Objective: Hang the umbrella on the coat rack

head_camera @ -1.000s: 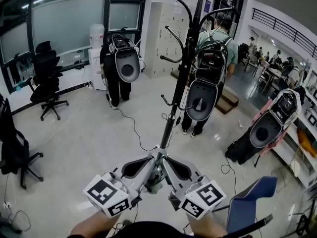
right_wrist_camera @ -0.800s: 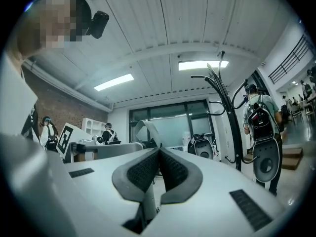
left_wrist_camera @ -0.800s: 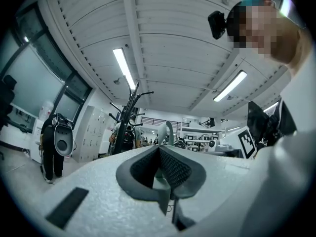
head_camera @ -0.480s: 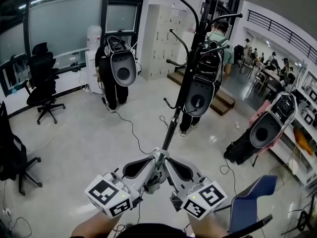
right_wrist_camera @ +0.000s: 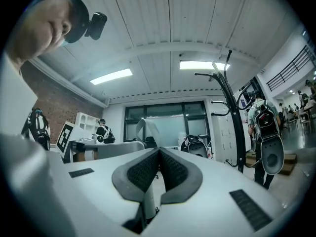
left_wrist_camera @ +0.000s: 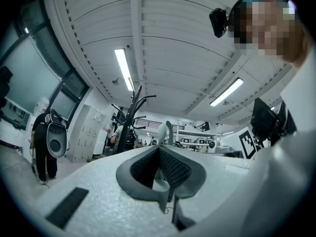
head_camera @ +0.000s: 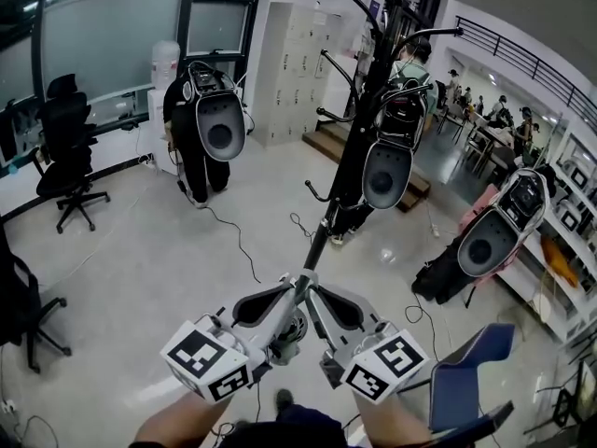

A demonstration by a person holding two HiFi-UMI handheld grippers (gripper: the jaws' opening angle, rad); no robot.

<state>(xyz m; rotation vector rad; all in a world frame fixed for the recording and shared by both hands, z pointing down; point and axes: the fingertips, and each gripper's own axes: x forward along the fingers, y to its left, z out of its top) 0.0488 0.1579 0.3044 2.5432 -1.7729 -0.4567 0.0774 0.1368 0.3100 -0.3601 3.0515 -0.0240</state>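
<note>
The black coat rack (head_camera: 356,143) stands just ahead of me, its curved hooks (head_camera: 357,0) high at the top; it also shows in the left gripper view (left_wrist_camera: 132,115) and the right gripper view (right_wrist_camera: 234,122). Low in the head view my left gripper (head_camera: 295,285) and right gripper (head_camera: 308,287) meet tip to tip. Both are shut on the pale umbrella, whose grey bulk (head_camera: 290,329) hangs beneath them. A pale shaft (left_wrist_camera: 161,186) sits between the left gripper's (left_wrist_camera: 159,154) jaws, the hooked handle (left_wrist_camera: 169,131) rising beyond. The right gripper (right_wrist_camera: 159,154) clamps the shaft (right_wrist_camera: 148,199) likewise.
People wearing grey oval pack rigs stand at the left (head_camera: 207,124), behind the rack (head_camera: 387,161) and at the right (head_camera: 494,236). Black office chairs (head_camera: 65,147) are at the left, a blue chair (head_camera: 466,381) near my right. Cables (head_camera: 241,241) trail on the floor.
The coat rack has shifted right and up in the head view and looks nearer. Both grippers keep the same joined hold on the umbrella.
</note>
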